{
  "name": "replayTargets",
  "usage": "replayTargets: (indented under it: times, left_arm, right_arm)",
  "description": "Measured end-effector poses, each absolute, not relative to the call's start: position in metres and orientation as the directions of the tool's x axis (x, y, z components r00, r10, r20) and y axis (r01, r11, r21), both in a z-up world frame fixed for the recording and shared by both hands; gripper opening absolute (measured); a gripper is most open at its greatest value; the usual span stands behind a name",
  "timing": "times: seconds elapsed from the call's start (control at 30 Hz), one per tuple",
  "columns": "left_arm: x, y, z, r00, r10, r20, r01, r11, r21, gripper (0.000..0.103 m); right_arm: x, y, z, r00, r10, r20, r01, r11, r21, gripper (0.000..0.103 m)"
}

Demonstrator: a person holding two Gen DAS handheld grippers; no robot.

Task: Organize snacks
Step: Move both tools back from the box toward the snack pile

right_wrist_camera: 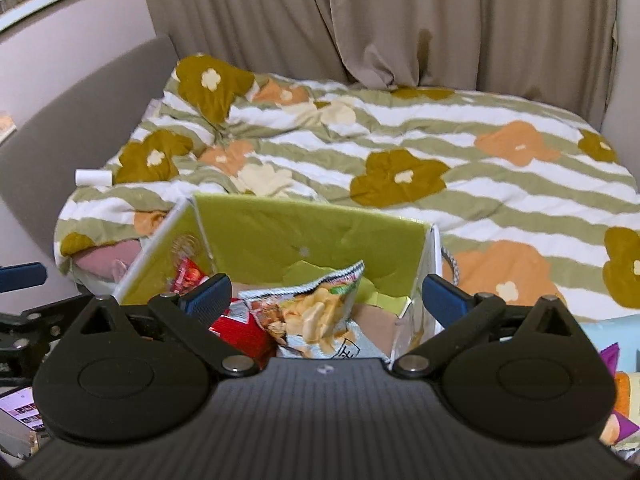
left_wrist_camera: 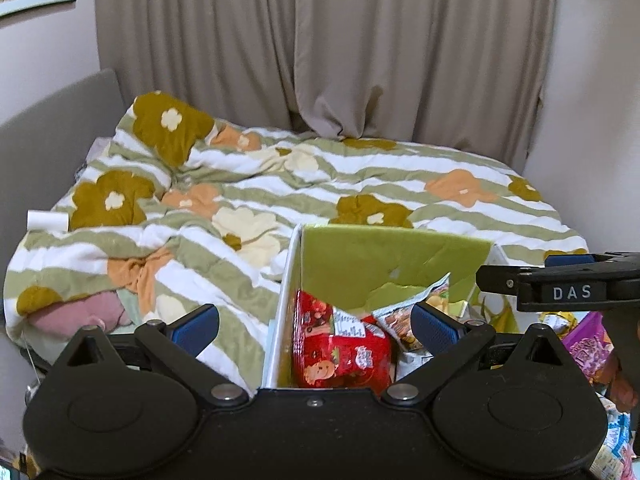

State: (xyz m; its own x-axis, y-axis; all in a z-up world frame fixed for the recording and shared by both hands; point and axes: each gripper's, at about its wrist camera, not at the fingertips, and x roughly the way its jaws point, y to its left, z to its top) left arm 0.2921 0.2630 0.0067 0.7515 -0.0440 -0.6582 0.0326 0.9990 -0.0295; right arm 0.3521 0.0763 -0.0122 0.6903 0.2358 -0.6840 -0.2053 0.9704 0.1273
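Observation:
A green-lined box point(left_wrist_camera: 384, 256) point(right_wrist_camera: 304, 236) stands open in front of the bed. Inside lie a red snack pack point(left_wrist_camera: 340, 352) point(right_wrist_camera: 240, 326) and a silver chip bag point(right_wrist_camera: 316, 312) point(left_wrist_camera: 408, 316). My left gripper point(left_wrist_camera: 316, 326) is open and empty, just above the box's near edge. My right gripper point(right_wrist_camera: 326, 294) is open and empty over the chip bag; it also shows in the left wrist view point(left_wrist_camera: 560, 284) at the right.
A bed with a striped flower quilt point(left_wrist_camera: 280, 184) point(right_wrist_camera: 400, 152) lies behind the box, with curtains beyond. More snack packs point(left_wrist_camera: 588, 344) point(right_wrist_camera: 616, 392) lie at the right. A white roll point(left_wrist_camera: 48, 220) sits at the quilt's left edge.

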Motion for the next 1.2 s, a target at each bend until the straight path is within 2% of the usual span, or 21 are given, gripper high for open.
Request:
replayTargets:
  times: [0.4, 0.67, 0.97, 1.2]
  left_arm:
    - [0.259, 0.241, 0.032, 0.788, -0.115, -0.605, 0.097, 0.993, -0.062, 0.103]
    - [0.214, 0.185, 0.045, 0.795, -0.151, -0.588, 0.135, 0.988, -0.071, 0.103]
    - [0.162, 0.089, 0.025, 0.741, -0.21, -0.638, 0.172, 0.977, -0.123, 0.103]
    - [0.134, 0.026, -0.007, 0.678, -0.245, -0.693, 0.185, 0.969, -0.162, 0.103]
  right_arm:
    - [0.285, 0.056, 0.025, 0.756, 0.151, -0.637, -0.145, 0.987, 0.062, 0.103]
    - [0.22, -0.008, 0.042, 0.81, 0.071, -0.582, -0.074, 0.997, 0.019, 0.103]
    - [0.153, -0.116, 0.036, 0.813, -0.014, -0.582, 0.002, 1.0, -0.02, 0.103]
    - [0.113, -0.191, 0.01, 0.778, -0.042, -0.626, 0.036, 0.999, -0.021, 0.103]
